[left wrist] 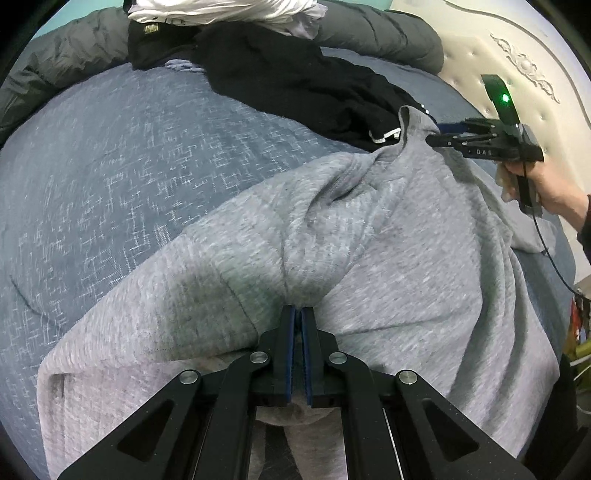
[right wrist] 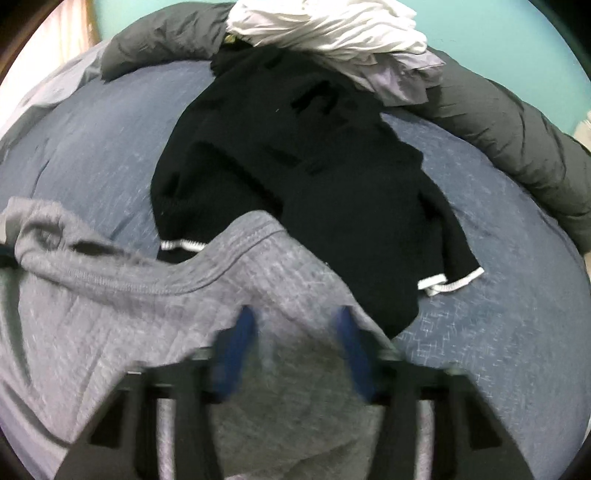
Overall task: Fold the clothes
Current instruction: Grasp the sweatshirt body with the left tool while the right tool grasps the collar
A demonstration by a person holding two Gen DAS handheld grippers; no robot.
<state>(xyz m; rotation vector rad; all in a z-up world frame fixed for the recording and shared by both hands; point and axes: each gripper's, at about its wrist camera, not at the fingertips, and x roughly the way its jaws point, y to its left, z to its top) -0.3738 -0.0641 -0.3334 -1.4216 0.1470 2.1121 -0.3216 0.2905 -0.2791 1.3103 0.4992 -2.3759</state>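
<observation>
A grey sweatshirt (left wrist: 369, 240) lies rumpled on the blue bedspread (left wrist: 129, 147). My left gripper (left wrist: 298, 314) is shut on a pinched fold of it near the bottom of the left wrist view. My right gripper (left wrist: 439, 133) is at the sweatshirt's collar end, held by a person's hand (left wrist: 546, 184). In the right wrist view that gripper (right wrist: 293, 332) is blurred. Its blue pads (right wrist: 236, 347) stand apart, with the grey sweatshirt (right wrist: 110, 295) lying between and under them, not pinched.
A black garment with white-striped cuffs (right wrist: 314, 166) lies just beyond the sweatshirt, partly under its collar. White clothes (right wrist: 325, 26) are heaped behind it on a dark grey quilt (right wrist: 517, 129). A cream padded headboard (left wrist: 517, 55) stands at the right.
</observation>
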